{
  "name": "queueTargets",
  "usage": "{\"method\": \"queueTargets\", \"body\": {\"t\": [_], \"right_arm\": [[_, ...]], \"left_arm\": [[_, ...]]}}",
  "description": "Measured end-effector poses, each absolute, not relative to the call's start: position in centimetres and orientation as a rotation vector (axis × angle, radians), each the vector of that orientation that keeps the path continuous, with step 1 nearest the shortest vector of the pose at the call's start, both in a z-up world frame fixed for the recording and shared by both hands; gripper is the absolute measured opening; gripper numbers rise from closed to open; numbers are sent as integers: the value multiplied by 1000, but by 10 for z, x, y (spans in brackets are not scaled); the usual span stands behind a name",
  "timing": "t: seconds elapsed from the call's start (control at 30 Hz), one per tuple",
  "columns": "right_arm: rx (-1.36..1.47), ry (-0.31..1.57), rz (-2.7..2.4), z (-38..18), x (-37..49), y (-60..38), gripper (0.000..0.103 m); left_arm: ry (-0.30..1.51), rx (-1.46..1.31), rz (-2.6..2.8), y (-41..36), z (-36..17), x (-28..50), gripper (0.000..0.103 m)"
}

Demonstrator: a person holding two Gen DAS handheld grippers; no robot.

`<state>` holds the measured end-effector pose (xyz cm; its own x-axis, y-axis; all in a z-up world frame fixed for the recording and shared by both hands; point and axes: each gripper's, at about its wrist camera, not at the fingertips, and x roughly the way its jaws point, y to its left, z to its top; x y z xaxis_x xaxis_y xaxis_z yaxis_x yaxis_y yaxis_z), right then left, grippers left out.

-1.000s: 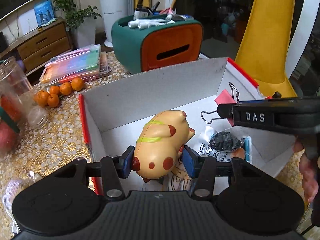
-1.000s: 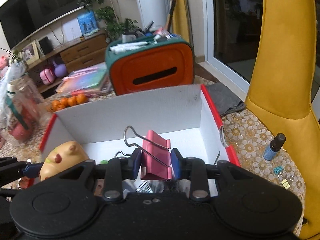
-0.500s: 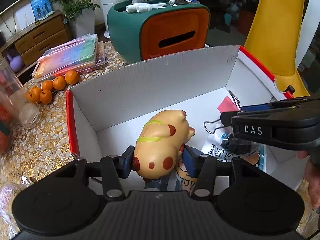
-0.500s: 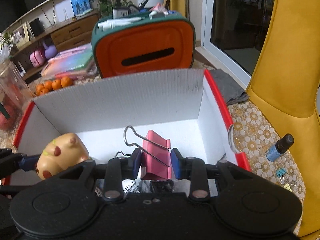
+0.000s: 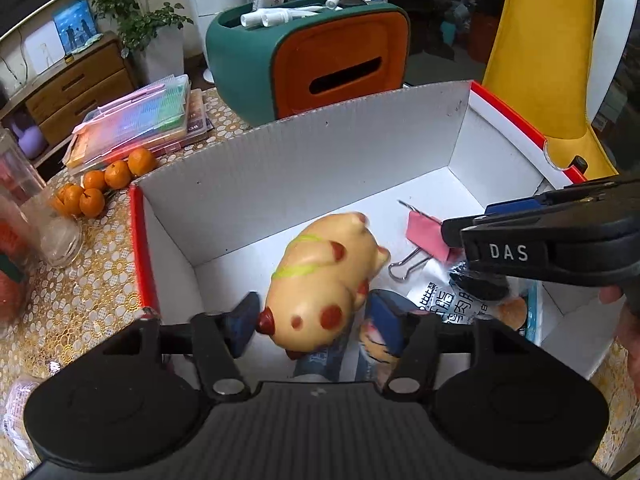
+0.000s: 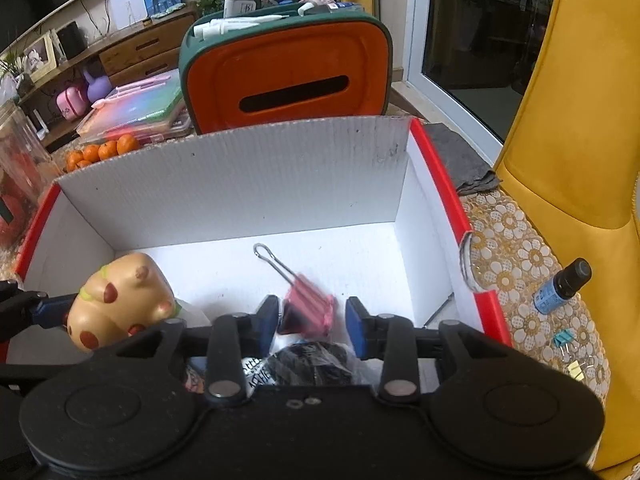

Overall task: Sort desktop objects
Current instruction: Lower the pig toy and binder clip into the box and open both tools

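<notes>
A tan toy animal with red spots (image 5: 324,272) lies loose and blurred between the opening jaws of my left gripper (image 5: 314,316), inside the white box with a red rim (image 5: 320,152). Neither pad presses on it. In the right wrist view the toy (image 6: 120,300) sits at the box's (image 6: 240,176) left. My right gripper (image 6: 312,322) has its jaws opening too. The pink binder clip (image 6: 310,308) hangs tilted and blurred between them, with gaps on both sides. From the left wrist view the clip (image 5: 426,232) is just beyond the right gripper (image 5: 460,236).
Printed packets (image 5: 448,304) and a dark bundle (image 6: 312,360) lie on the box floor. Behind the box stand a green and orange holder (image 6: 288,76), tangerines (image 5: 104,184) and a coloured plastic case (image 5: 136,128). At right are a small blue bottle (image 6: 560,288), small clips (image 6: 564,338) and a yellow chair (image 6: 580,120).
Both pairs of jaws have widened. The toy has come free of the left pads. The pink clip has slipped from the right pads and tipped over. Both grippers came lower over the box.
</notes>
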<state>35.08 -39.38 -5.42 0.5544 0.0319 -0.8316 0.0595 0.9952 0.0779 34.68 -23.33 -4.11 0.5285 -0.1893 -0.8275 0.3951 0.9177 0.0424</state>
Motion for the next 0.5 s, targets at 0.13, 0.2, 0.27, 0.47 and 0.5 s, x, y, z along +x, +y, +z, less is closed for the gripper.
{"method": "queueTargets", "body": {"t": [0.13, 0.2, 0.27, 0.47, 0.5], "right_arm": [[112, 965, 6, -47, 346, -394, 37], [119, 953, 17, -42, 342, -395, 38], [122, 942, 34, -38, 338, -393, 39], [123, 925, 80, -26, 320, -385, 42], [121, 921, 88, -24, 317, -384, 42]], "left_arm": [[935, 203, -361, -226, -34, 343, 68], [934, 193, -360, -223, -30, 340, 68], [931, 191, -362, -220, -27, 336, 68], [907, 178, -373, -211, -13, 317, 68], [902, 175, -374, -210, -10, 314, 68]]}}
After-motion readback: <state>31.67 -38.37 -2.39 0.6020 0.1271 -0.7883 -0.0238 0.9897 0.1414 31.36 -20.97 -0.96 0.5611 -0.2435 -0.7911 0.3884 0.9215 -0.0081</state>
